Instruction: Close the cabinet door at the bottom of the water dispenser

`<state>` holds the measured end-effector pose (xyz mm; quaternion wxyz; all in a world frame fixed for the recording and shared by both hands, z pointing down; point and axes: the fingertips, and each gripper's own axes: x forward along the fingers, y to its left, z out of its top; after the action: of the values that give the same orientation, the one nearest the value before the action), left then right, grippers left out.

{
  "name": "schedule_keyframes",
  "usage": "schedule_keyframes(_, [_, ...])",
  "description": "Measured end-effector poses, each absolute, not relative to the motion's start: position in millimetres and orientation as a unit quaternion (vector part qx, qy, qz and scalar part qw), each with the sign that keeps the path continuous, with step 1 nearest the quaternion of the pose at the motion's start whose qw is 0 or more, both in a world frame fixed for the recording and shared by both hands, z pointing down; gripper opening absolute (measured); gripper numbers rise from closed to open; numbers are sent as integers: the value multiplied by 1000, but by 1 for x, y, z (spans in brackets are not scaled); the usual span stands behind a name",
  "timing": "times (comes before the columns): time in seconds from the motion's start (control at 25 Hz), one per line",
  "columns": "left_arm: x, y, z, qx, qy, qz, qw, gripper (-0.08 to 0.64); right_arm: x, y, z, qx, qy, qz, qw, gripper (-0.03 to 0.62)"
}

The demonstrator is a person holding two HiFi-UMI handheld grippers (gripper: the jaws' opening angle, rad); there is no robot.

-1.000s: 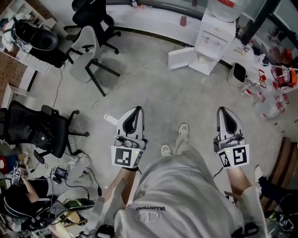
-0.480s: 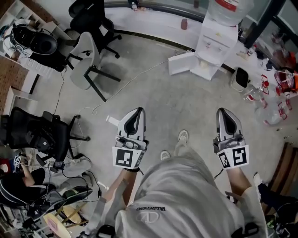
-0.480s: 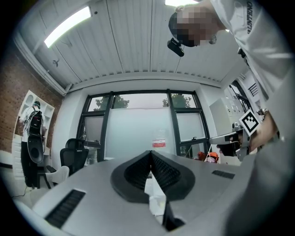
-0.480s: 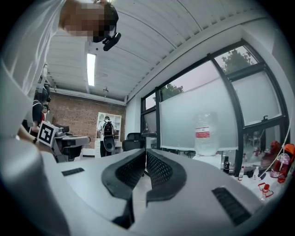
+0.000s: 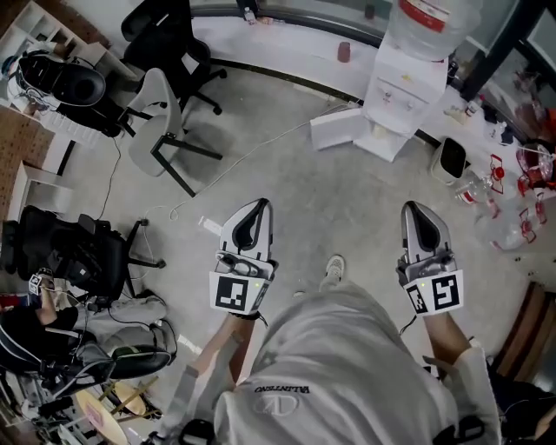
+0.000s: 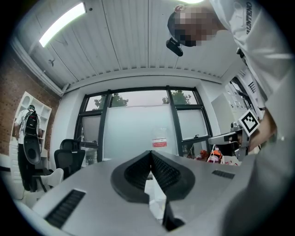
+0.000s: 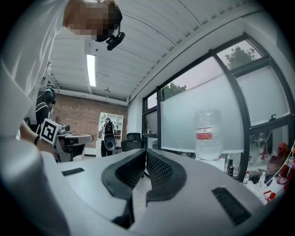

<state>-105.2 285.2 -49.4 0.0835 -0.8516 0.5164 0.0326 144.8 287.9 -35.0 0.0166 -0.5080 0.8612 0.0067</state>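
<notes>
Grey ribbed-plastic left gripper (image 5: 258,203) and right gripper (image 5: 413,206) are closed, empty; the far boxy white water dispenser (image 5: 401,85) has its flat cabinet door (image 5: 337,128) open.

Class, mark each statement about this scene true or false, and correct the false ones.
1. The cabinet door at the bottom of the water dispenser stands open. True.
2. The left tongs grip a cup. False: they are shut and empty.
3. The right tongs touch the cabinet door. False: they are far from it, shut on nothing.
4. A water bottle sits atop the water dispenser. True.
</notes>
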Motion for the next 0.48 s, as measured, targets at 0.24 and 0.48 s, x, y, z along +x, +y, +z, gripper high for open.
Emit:
schedule_keyframes(0.24, [-83, 268, -43, -849, 521, 21, 90, 8, 164, 260, -29, -491, 871, 6, 19, 15])
schedule_keyframes(0.48, [-77, 262, -38, -845, 528, 7, 86, 8, 172, 248, -26, -486, 874, 2, 23, 15])
